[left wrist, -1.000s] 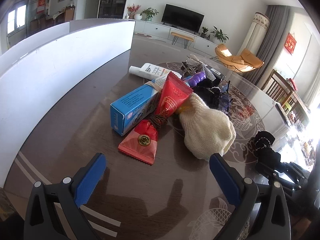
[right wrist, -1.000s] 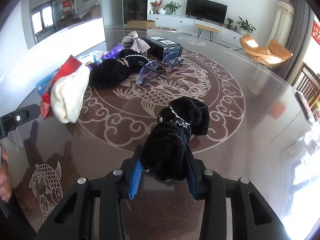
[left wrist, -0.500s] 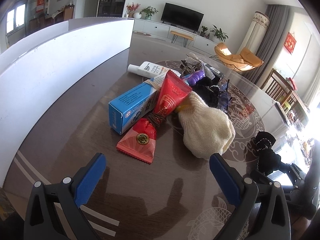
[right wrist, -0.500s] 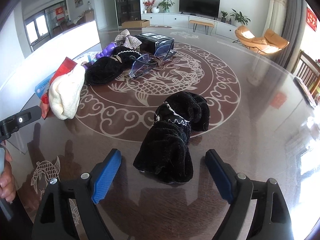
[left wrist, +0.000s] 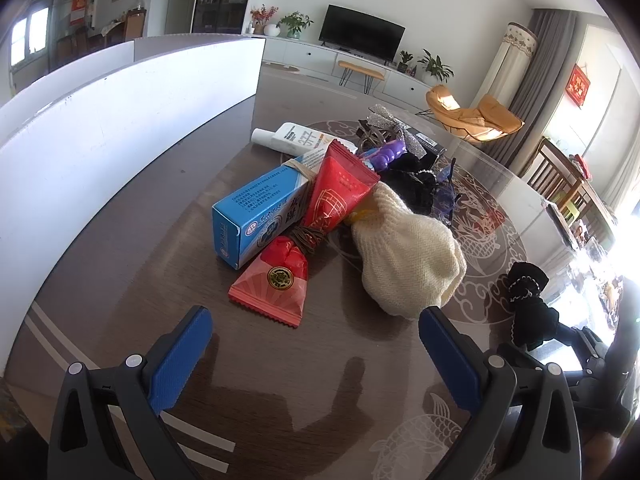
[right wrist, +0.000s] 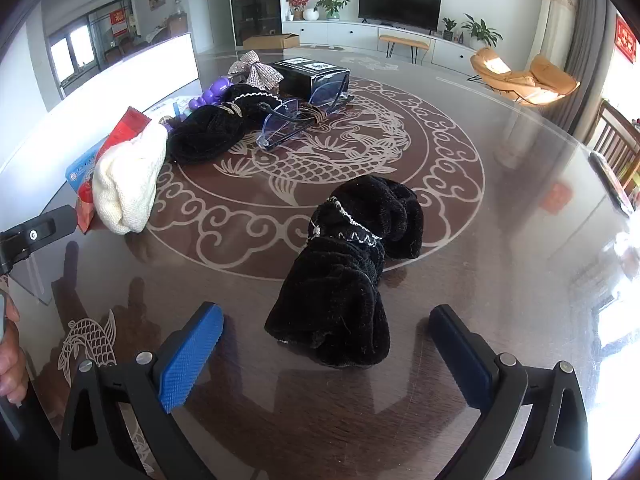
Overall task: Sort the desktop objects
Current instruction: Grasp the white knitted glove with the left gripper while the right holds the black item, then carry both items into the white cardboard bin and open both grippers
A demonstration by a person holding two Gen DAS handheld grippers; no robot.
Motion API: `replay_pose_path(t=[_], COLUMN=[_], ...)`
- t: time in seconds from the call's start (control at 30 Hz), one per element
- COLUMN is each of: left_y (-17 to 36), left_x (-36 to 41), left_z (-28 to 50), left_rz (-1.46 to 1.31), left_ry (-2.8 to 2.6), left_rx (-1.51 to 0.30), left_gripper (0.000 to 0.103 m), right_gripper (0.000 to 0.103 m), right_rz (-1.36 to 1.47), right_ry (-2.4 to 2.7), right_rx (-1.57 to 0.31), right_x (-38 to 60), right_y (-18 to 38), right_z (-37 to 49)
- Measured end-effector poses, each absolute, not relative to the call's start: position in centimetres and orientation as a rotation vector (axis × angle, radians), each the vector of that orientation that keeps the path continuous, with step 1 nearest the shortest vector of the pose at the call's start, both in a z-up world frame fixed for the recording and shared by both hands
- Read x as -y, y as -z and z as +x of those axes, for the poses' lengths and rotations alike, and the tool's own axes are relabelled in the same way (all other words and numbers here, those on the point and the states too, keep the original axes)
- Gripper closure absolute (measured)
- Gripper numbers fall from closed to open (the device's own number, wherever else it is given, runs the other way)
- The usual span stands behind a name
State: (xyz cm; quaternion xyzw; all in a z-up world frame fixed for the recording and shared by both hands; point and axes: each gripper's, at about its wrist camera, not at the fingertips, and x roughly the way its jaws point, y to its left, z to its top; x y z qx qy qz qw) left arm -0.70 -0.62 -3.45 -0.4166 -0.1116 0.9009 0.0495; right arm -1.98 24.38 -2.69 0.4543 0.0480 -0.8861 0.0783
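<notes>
Sunlit living room, with a dark round table point(right wrist: 500, 184) inlaid with a pale fish-and-cloud medallion: a black velvet scrunchie point(right wrist: 344, 268) trimmed with a thin silver chain now lies free on the glassy top, just off the medallion's rim. A second ago the right gripper point(right wrist: 326, 354) was clamped on its near end; its jaws are now opening to their widest, the blue pads standing clear on either side with the scrunchie's near end between them, untouched. That reads as a finished placement, the scrunchie set well apart from the unsorted heap. The left gripper point(left wrist: 316, 354) hovers with jaws spread and empty before that heap, where a cream knitted pouch point(left wrist: 408, 256), a red candy packet point(left wrist: 276, 280) and a blue carton point(left wrist: 260, 216) lie touching. Beyond them sit a second black scrunchie point(right wrist: 212, 136), clear-framed glasses point(right wrist: 304, 112) and a silver bow point(right wrist: 258, 68), all awaiting sorting.
</notes>
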Motion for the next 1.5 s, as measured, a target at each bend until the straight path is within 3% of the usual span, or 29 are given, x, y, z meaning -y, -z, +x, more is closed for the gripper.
replay_pose_path(t=[0.1, 0.33, 0.7, 0.9, 0.93, 0.97, 1.0, 1.03, 1.1, 1.3, 1.43, 1.47, 1.5], left_y=[3.4, 3.2, 2.4, 4.5, 4.6, 4.7, 4.6, 4.4, 4.1, 1.7, 0.5, -0.1, -0.7], left_x=[1.0, 4.1, -1.5, -6.5, -7.1, -7.4, -7.4, -7.1, -5.7, -0.6, 3.1, 3.8, 4.4], left_z=[-0.8, -0.4, -3.5, -8.0, -8.2, -8.1, -7.8, -7.5, -6.6, -0.4, 1.5, 1.8, 2.2], left_rz=[-1.269, -1.206, -1.222, -1.48, -1.479, -1.462, -1.423, -1.385, -1.384, -1.282, -1.254, -1.234, -1.215], left_ry=[-2.727, -2.674, -2.665, -2.693, -2.717, -2.741, -2.75, -2.723, -2.652, -2.542, -2.532, -2.549, -2.566], left_rx=[0.382, 0.682, 0.503, 0.174, 0.091, 0.01, -0.046, -0.047, 0.007, 0.08, 0.284, 0.306, 0.317], left_gripper=[0.0, 0.0, 0.0, 0.0, 0.006, 0.024, 0.048, 0.058, 0.064, 0.065, 0.065, 0.065, 0.065], right_gripper=[0.0, 0.0, 0.0, 0.0, 0.0, 0.0, 0.0, 0.0, 0.0, 0.001, 0.043, 0.065, 0.071], right_rz=[1.36, 1.36, 1.36, 1.36, 1.36, 1.36, 1.36, 1.36, 1.36, 1.363, 1.419, 1.436, 1.455], right_ry=[2.653, 2.653, 2.653, 2.653, 2.652, 2.653, 2.652, 2.652, 2.652, 2.58, 2.517, 2.509, 2.503], right_rx=[-0.144, -0.144, -0.144, -0.144, -0.144, -0.144, -0.144, -0.144, -0.144, -0.047, 0.025, -0.017, -0.06], right_x=[-24.4, -24.4, -24.4, -24.4, -24.4, -24.4, -24.4, -24.4, -24.4, -25.3, -26.2, -26.0, -25.7], right_y=[2.7, 2.7, 2.7, 2.7, 2.7, 2.7, 2.7, 2.7, 2.7, 2.1, 1.2, 1.1, 1.0], right_z=[-2.0, -2.0, -2.0, -2.0, -2.0, -2.0, -2.0, -2.0, -2.0, -2.1, -2.8, -3.1, -3.4])
